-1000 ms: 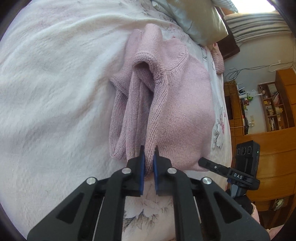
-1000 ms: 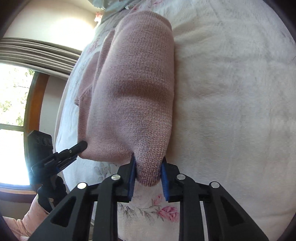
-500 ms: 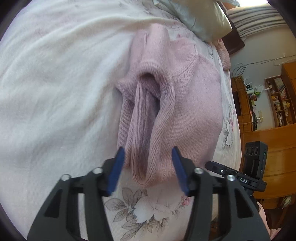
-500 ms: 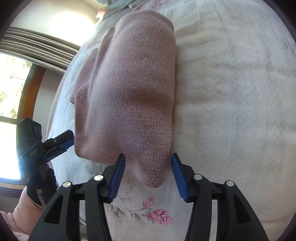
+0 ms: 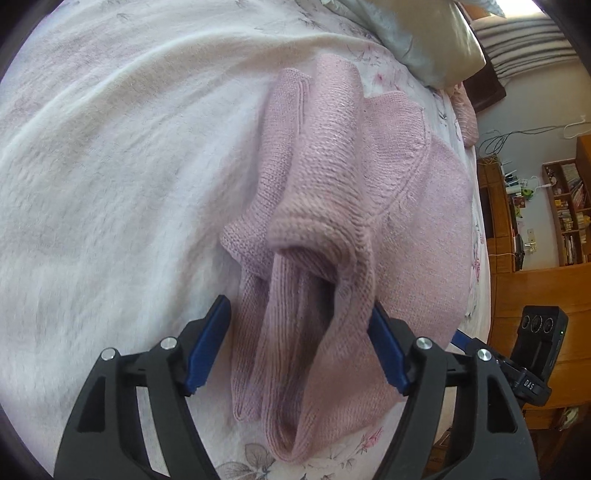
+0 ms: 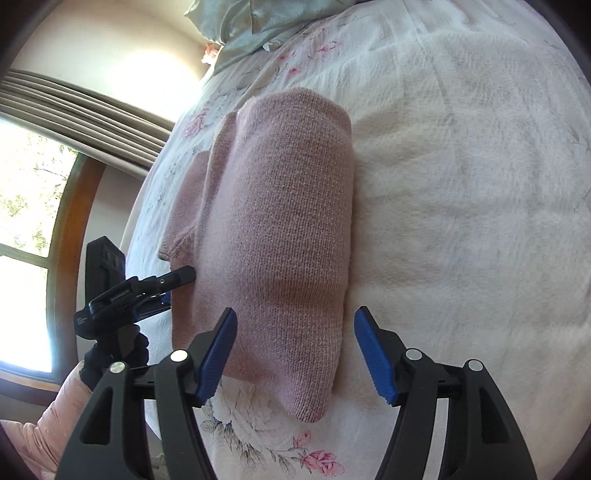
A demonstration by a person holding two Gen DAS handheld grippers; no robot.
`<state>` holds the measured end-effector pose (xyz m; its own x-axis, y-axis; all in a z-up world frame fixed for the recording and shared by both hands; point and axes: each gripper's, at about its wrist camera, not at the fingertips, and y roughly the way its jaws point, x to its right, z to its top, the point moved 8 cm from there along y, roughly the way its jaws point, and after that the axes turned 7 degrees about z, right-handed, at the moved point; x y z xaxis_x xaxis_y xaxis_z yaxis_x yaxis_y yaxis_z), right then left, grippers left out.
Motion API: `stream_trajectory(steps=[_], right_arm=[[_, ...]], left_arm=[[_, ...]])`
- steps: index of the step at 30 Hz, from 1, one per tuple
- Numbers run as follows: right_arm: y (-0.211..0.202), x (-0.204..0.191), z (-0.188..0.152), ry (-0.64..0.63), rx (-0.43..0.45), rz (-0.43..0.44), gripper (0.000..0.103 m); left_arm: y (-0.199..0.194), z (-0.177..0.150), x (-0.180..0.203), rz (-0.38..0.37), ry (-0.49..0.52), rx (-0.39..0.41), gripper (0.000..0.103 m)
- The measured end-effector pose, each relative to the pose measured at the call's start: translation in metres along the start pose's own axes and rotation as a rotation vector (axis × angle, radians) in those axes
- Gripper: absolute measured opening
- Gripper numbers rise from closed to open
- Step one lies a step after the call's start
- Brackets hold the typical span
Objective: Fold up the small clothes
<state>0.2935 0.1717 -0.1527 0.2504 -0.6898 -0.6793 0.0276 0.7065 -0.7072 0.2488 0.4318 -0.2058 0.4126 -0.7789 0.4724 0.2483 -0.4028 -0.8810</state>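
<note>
a folded pink knit sweater (image 5: 369,206) lies on the bed (image 5: 110,147), over a fuzzy white blanket (image 6: 461,184) and a floral sheet (image 6: 258,435). the left gripper (image 5: 299,350) has its jaws released and spread wide on either side of the ribbed edge of the garment. the right gripper (image 6: 295,347) likewise has its jaws released, straddling the near corner of the sweater without clasping it. a pale green pillow (image 6: 251,22) sits at the far end.
</note>
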Motion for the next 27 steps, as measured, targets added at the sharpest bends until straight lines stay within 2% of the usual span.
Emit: stream_trajectory(steps=[6,9,11,13,14,16,18,20,22,27], right_arm=[[0.013,0.004,0.022,0.035,0.0,0.077,0.078],[0.025,0.008,0.03,0.058,-0.018,0.115,0.085],[0.036,0.012,0.033,0.085,-0.034,0.152,0.093],[0.048,0.018,0.032,0.125,-0.05,0.195,0.097],[0.054,0.02,0.032,0.154,-0.054,0.228,0.097],[0.061,0.022,0.032,0.192,-0.044,0.277,0.095],[0.06,0.02,0.031,0.186,-0.028,0.278,0.089],[0.052,0.019,0.029,0.179,-0.018,0.295,0.074],[0.039,0.019,0.027,0.179,-0.006,0.32,0.066],[-0.005,0.014,0.025,0.125,0.04,0.351,0.061]], left_arm=[[0.011,0.02,0.001,-0.15,-0.076,-0.002,0.074],[0.016,0.021,0.005,-0.177,-0.069,-0.007,0.074],[0.018,0.019,0.007,-0.187,-0.062,0.001,0.074],[0.019,0.017,0.007,-0.2,-0.057,0.005,0.07],[0.02,0.015,0.01,-0.213,-0.058,0.002,0.064],[0.02,0.013,0.012,-0.247,-0.069,0.0,0.053],[0.018,0.013,0.013,-0.263,-0.072,0.012,0.046],[0.015,0.012,0.016,-0.276,-0.065,0.024,0.044],[0.009,0.01,0.023,-0.291,-0.05,0.04,0.043],[-0.008,-0.001,0.062,-0.366,-0.011,0.061,0.041]])
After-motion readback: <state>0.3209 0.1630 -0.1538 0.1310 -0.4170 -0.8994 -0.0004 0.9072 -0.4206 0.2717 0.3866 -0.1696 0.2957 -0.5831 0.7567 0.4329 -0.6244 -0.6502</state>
